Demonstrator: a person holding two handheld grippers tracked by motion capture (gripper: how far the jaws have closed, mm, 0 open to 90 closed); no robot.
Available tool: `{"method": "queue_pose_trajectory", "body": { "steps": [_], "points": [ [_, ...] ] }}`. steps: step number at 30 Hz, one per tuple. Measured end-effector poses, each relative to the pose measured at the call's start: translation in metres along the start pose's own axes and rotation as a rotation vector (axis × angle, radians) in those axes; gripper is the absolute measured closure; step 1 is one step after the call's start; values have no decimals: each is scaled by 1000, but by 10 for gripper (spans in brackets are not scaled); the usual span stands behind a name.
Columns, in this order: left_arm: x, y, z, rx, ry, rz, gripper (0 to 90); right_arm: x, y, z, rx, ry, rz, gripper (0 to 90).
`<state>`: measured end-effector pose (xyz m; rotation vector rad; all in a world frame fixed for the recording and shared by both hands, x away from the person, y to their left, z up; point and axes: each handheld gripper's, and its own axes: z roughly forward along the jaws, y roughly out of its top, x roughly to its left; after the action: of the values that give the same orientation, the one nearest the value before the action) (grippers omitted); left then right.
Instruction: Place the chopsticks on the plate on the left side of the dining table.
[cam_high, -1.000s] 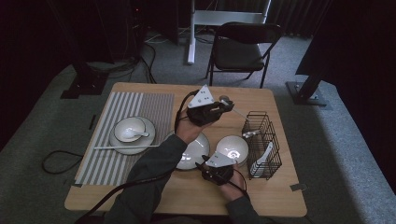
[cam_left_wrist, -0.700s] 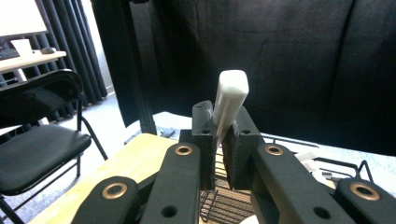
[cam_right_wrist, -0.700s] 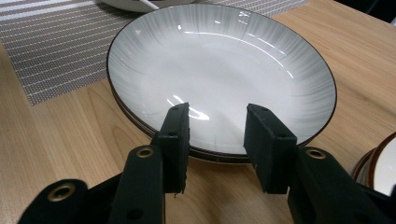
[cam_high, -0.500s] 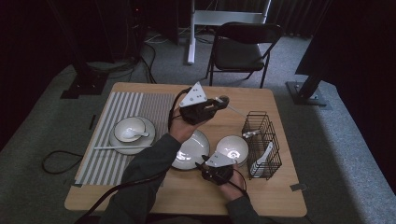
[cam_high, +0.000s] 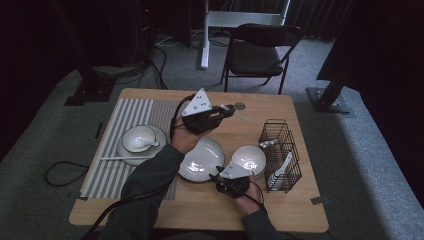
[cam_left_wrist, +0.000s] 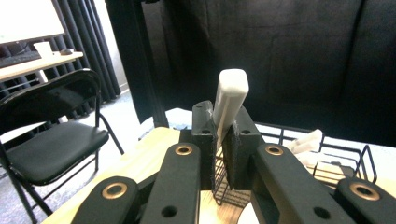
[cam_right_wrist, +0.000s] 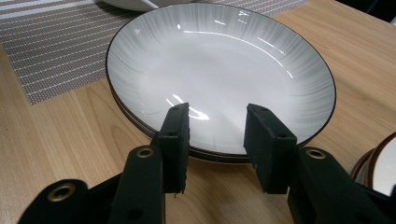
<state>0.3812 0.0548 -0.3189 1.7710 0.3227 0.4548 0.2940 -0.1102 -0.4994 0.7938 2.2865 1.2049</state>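
The left gripper (cam_high: 220, 114) pinches the flat handle of a white ceramic spoon (cam_left_wrist: 229, 100) between its pads, holding it above the far side of the wooden table (cam_high: 280, 220), well left of the black wire basket (cam_high: 280, 150). The right gripper (cam_right_wrist: 217, 140) hangs spread, nothing between its jaws, at the near rim of the pale grey dark-edged plate (cam_right_wrist: 219, 60). Best bet now: keep the squeeze firm, carry the spoon over the basket's open top, lower it handle-up between the wires, then release.

Left gripper (cam_left_wrist: 223, 133) clamped, right gripper (cam_right_wrist: 217, 140) (apparently) agape.
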Motion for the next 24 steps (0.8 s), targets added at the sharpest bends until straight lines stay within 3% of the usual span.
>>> {"method": "queue_pose_trajectory", "body": {
  "steps": [15,24],
  "points": [
    [1,-11,-17,11,16,-1,847,0,1,0,4,-2,-7,602],
    [2,-22,-27,20,21,-23,847,0,3,1,9,-2,-20,602]
  ]
}}
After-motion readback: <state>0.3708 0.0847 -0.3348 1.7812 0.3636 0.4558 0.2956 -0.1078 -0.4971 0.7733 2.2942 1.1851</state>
